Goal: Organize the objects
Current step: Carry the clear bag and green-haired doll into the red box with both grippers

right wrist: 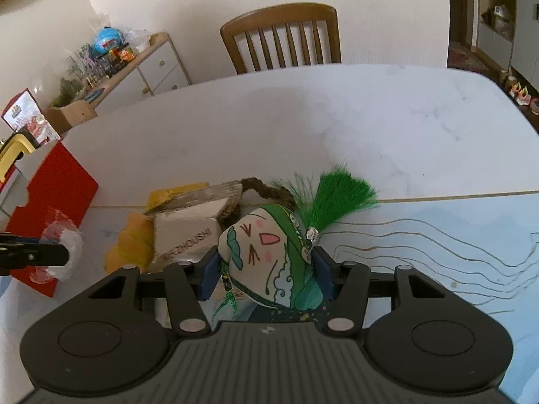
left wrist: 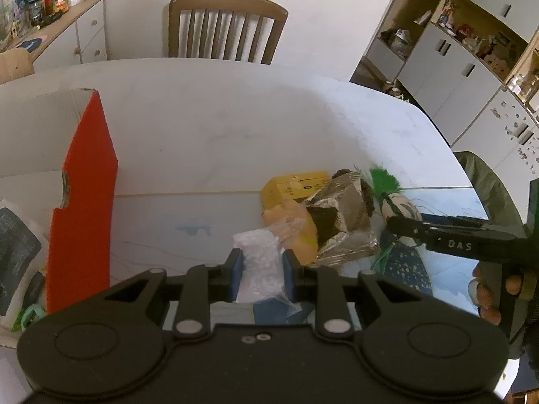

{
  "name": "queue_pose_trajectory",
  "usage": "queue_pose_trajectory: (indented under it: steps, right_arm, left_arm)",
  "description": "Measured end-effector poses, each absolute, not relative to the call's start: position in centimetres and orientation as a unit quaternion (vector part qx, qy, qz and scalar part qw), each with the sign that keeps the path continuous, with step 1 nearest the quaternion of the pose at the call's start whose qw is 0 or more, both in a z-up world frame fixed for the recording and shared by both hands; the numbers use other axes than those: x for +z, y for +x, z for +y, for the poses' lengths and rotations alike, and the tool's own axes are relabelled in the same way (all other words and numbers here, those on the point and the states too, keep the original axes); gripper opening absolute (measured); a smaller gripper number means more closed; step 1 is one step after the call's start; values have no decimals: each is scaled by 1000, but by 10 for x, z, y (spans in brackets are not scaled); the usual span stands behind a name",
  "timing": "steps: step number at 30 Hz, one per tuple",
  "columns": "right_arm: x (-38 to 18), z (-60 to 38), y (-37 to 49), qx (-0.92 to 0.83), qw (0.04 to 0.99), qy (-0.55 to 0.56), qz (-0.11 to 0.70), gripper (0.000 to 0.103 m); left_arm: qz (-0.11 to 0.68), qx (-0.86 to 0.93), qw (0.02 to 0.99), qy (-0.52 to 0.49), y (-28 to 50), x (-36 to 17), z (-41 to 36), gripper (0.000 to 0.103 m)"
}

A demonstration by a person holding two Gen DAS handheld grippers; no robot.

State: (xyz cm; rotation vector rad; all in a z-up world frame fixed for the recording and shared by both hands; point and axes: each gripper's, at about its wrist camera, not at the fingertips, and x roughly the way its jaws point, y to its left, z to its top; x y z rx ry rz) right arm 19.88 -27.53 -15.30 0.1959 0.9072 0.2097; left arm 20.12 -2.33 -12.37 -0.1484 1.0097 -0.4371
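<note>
Both pairs of jaws are closed on loads: the left gripper [left wrist: 260, 274] pinches a clear bag [left wrist: 259, 269] of white grains above the table [left wrist: 219, 128], the right gripper [right wrist: 266, 274] clamps a green-tasselled pouch [right wrist: 269, 262]. Between them lies a pile: yellow box [left wrist: 293, 185], foil pack [left wrist: 340, 222]. A red box [left wrist: 84, 202] stands left.

The far half of the bench [right wrist: 337, 118] is lying open; the red box [left wrist: 81, 208] is walling the left, the pile of packets [left wrist: 323, 215] crowding the middle.
</note>
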Motion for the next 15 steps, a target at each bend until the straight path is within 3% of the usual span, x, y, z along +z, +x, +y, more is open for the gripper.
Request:
queue_pose_trajectory:
  steps: [15]
  right_arm:
    - [-84, -243, 137, 122, 900, 57, 416, 56]
  left_arm:
    - [464, -216, 857, -55, 183, -89, 5, 24]
